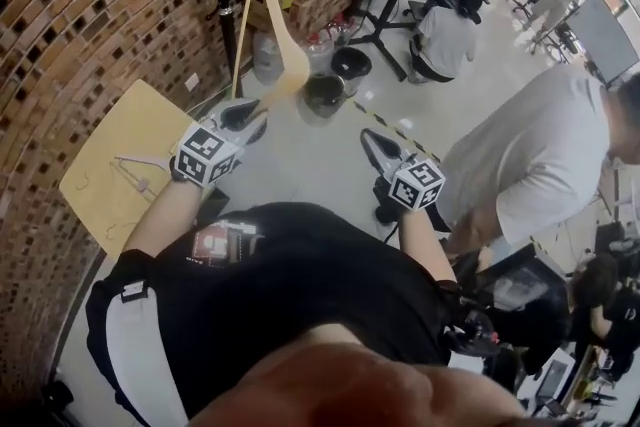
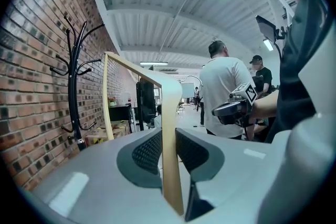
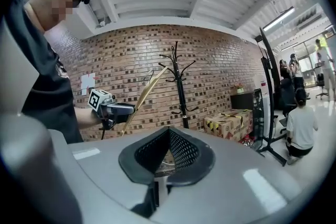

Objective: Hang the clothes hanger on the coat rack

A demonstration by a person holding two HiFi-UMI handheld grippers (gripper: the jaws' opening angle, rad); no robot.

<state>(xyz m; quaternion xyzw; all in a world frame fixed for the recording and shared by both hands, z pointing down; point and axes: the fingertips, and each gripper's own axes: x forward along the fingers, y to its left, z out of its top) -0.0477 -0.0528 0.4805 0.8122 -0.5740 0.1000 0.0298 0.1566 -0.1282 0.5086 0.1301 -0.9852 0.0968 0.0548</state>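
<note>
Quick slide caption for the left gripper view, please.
Left gripper clamps a wooden hanger, with the black coat rack ahead beside the brick wall.

Left claw [image 1: 248, 115] clamped, right claw [image 1: 372, 143] closed (both level)

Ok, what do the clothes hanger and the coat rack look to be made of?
Clothes hanger: probably wood. It is pale tan with smooth matte faces and flat cut edges. No grain shows clearly, so plywood or plastic cannot be ruled out.
Coat rack: likely metal with a black painted finish. It has a thin round pole, slim curved hooks and a slight sheen.
</note>
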